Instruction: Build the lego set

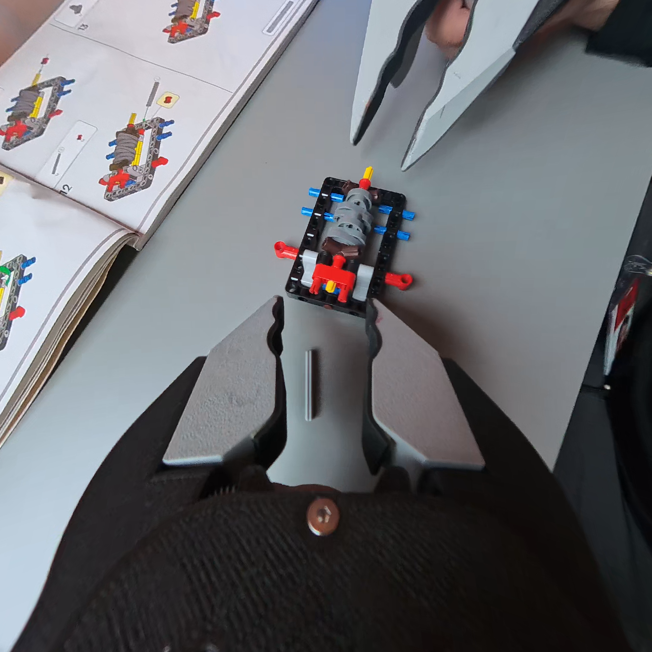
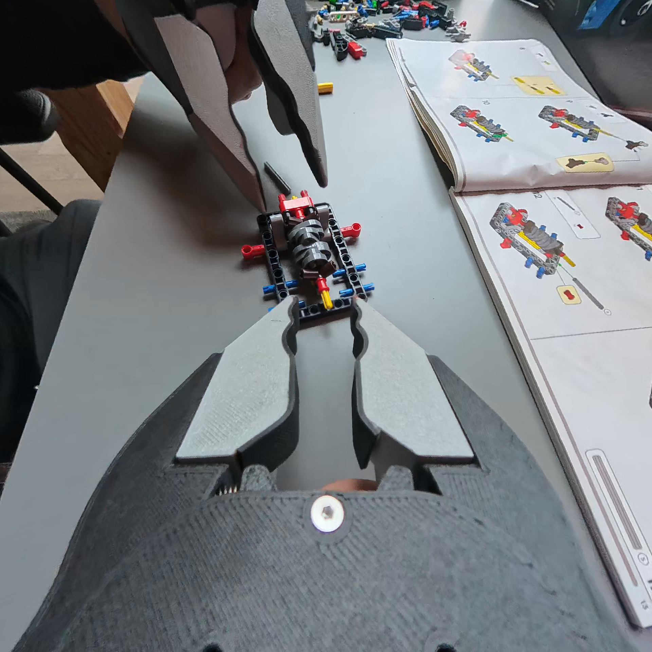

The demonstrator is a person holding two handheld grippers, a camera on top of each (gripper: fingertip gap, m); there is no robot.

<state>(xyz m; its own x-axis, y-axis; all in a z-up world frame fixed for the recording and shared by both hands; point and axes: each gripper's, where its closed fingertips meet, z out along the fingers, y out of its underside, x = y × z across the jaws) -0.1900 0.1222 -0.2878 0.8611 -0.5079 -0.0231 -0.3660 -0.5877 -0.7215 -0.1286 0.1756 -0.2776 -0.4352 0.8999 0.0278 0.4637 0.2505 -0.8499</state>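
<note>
We hold our left hand-held gripper (image 1: 324,307) low over the grey table (image 1: 197,317), and its two fingers are spread wide with nothing between them. A thin grey rod (image 1: 310,384) lies flat on the table in the gap between those fingers. Just past the tips sits the lego frame (image 1: 349,243), a black box shape lying flat. The right fingertip looks to be touching its near corner. It has a grey twisty part down the middle, a red block at the near end, blue pins on both long sides and a yellow stick at the far end.

From the other side, our right hand-held gripper (image 2: 323,303) is open too and holds nothing. Its tips sit over the yellow end of the frame.

The open instruction book (image 2: 529,148) lies beside the frame. Farther off, a yellow brick (image 2: 325,88) lies alone, and a pile of loose pieces (image 2: 381,21) sits at the far end of the table.
</note>
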